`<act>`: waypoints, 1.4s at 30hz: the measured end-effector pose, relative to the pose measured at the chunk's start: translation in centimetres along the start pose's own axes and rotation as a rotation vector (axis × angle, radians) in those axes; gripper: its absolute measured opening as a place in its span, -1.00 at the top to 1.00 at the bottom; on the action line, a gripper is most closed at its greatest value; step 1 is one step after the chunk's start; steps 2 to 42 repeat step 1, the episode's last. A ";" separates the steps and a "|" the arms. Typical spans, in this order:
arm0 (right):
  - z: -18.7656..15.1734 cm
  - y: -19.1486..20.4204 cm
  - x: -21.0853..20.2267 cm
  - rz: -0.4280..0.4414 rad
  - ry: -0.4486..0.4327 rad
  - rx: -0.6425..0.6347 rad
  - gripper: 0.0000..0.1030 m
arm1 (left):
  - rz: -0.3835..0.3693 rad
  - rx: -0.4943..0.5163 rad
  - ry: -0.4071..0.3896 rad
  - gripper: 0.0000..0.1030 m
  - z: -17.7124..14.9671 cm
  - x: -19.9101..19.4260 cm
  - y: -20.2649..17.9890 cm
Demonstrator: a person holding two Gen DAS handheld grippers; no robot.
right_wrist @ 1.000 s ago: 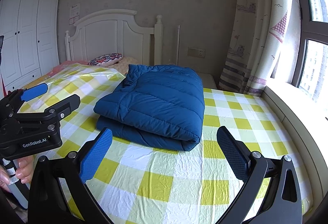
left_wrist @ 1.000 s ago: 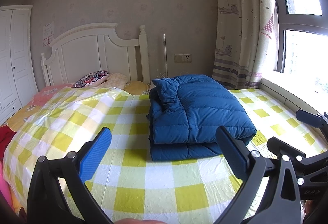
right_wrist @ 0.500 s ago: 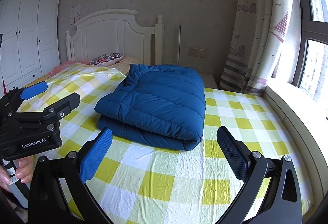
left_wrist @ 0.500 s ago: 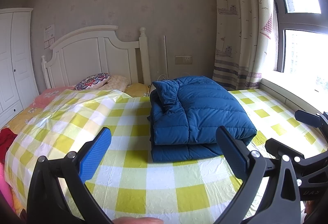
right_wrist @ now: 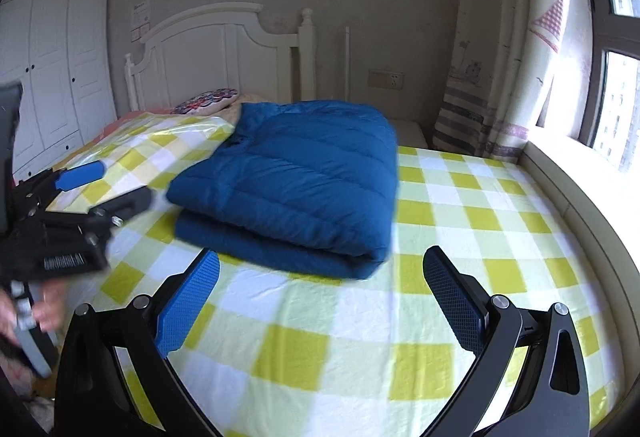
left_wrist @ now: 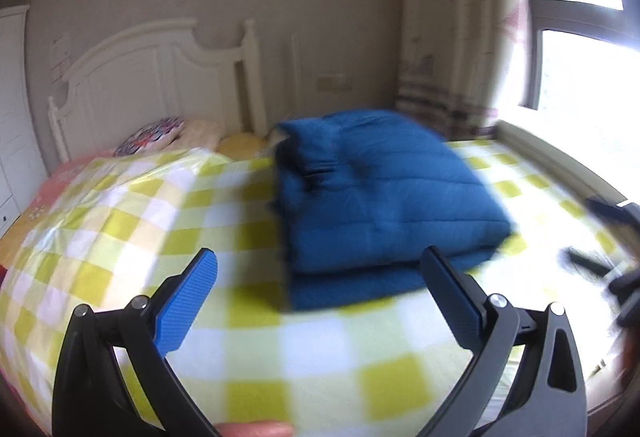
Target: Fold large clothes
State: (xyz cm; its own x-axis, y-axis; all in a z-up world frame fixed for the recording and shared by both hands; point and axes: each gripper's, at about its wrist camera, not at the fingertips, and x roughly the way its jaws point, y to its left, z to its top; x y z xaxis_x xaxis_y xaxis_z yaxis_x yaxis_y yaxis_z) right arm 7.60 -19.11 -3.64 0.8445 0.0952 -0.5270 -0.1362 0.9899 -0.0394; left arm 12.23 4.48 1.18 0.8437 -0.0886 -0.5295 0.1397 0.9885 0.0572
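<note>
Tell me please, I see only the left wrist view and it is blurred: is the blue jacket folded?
Observer: Yes, the right wrist view shows the jacket sharp, folded in two layers on the checked sheet.
Operator: Does my left gripper hold anything?
Observer: No, the left gripper is seen from the side, fingers apart, clear of the jacket.
Operator: And the right one?
Observer: The right gripper is open and empty, short of the jacket.

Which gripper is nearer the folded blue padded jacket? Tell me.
Left, by a little, as far as the views show. The left gripper hangs open just before the folded blue padded jacket's near-left corner; the right gripper hangs open before its near-right edge, apart from it.
</note>
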 end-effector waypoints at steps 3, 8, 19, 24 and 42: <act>0.6 -2.0 0.0 -0.048 -0.003 0.015 -0.90 | 0.026 -0.012 0.029 -0.96 0.7 1.6 2.5; 0.6 -2.0 0.0 -0.048 -0.003 0.015 -0.90 | 0.026 -0.012 0.029 -0.96 0.7 1.6 2.5; 0.6 -2.0 0.0 -0.048 -0.003 0.015 -0.90 | 0.026 -0.012 0.029 -0.96 0.7 1.6 2.5; 0.6 -2.0 0.0 -0.048 -0.003 0.015 -0.90 | 0.026 -0.012 0.029 -0.96 0.7 1.6 2.5; 0.6 -2.0 0.0 -0.048 -0.003 0.015 -0.90 | 0.026 -0.012 0.029 -0.96 0.7 1.6 2.5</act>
